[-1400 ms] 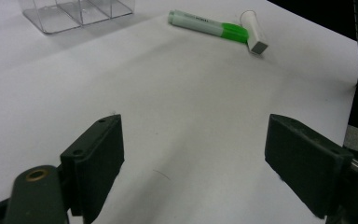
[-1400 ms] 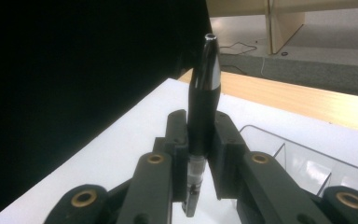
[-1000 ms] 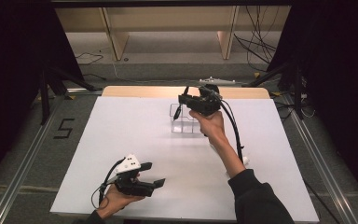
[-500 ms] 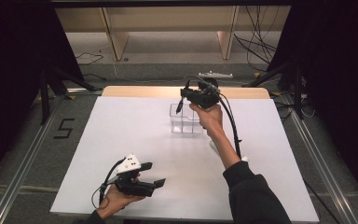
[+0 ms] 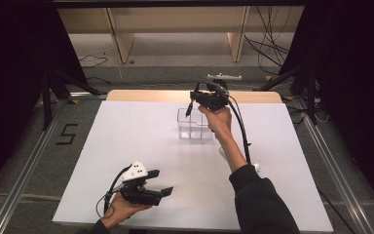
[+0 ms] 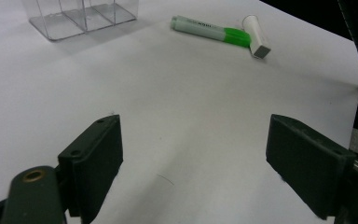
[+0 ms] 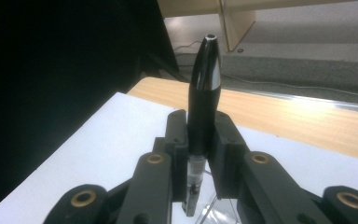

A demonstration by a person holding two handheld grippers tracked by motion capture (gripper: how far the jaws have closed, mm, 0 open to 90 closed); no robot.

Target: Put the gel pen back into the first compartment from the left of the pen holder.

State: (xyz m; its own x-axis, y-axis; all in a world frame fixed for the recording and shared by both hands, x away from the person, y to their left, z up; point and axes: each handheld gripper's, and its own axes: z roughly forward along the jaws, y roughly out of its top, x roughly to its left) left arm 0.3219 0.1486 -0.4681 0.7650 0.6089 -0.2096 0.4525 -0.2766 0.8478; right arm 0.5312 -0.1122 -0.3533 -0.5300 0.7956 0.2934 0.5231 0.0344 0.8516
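Observation:
My right gripper [image 5: 195,97] is raised over the far side of the table, shut on a black pen [image 5: 189,108] that hangs tilted above the clear plastic organizer [image 5: 195,127]. In the right gripper view the pen [image 7: 204,98] stands clamped between the pads of the gripper [image 7: 200,121], with a corner of the organizer [image 7: 221,207] below. My left gripper [image 5: 161,181] rests low near the front left, open with nothing in it. Its own view looks between the wide-apart jaws of the left gripper [image 6: 193,128] at a green highlighter [image 6: 209,30], a white capped stick [image 6: 256,36] and the organizer [image 6: 81,16].
A white sheet [image 5: 126,141] covers the table, with a wooden strip [image 5: 146,95] along the far edge. The right forearm [image 5: 236,156] crosses the table's right half, its cable trailing beside it. Dark curtains stand on both sides, and cables lie on the floor beyond.
The right hand has shifted slightly with the pen above the organizer, and its forearm has swung. The left gripper has stayed in place.

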